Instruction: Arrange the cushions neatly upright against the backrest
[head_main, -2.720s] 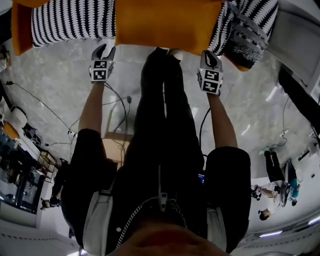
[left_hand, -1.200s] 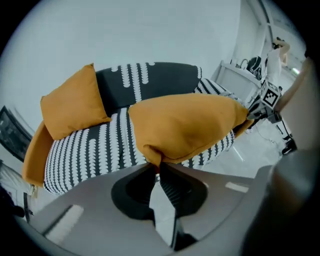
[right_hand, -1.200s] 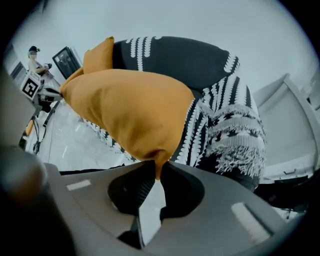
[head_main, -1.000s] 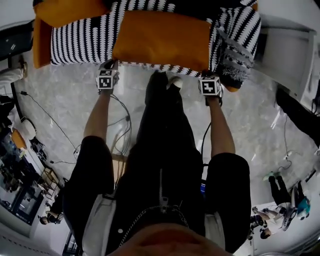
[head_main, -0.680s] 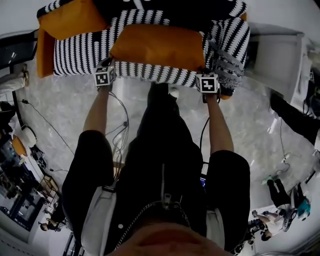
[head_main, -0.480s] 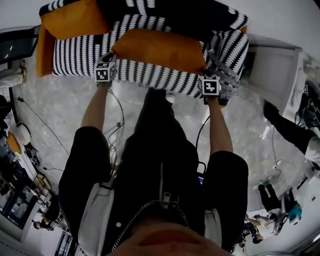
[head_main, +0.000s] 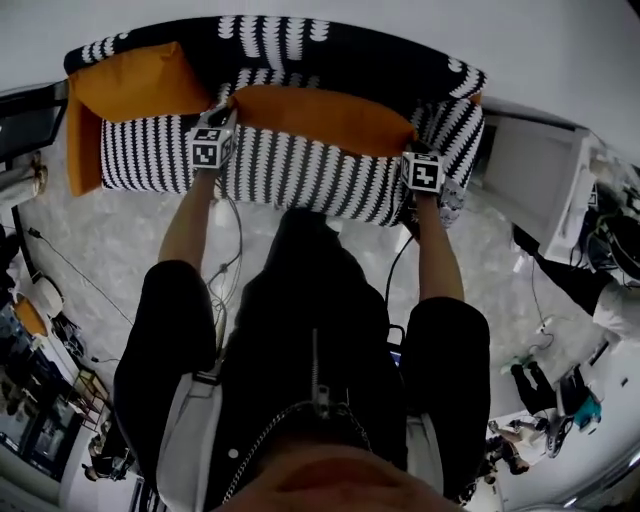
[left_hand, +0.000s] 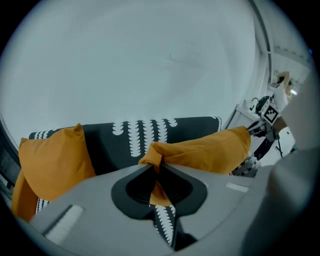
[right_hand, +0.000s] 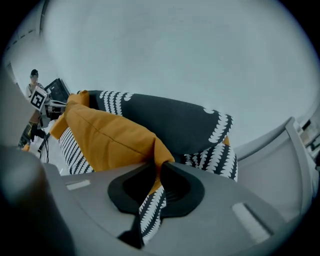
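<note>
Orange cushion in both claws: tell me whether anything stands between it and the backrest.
Nothing visible does. The left claw and right claw each pinch a corner of the orange cushion, and the backrest behind it is bare. The second cushion sits off to the left, out of the way.

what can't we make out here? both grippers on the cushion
- Head view: marker cubes and the held cushion hide the fingers of the left gripper and right gripper.
- Both gripper views: gripper bodies block the sofa seat below that cushion; contact unclear.
- Right gripper view: orange patch by the far armrest, mostly covered; identity unclear.
</note>
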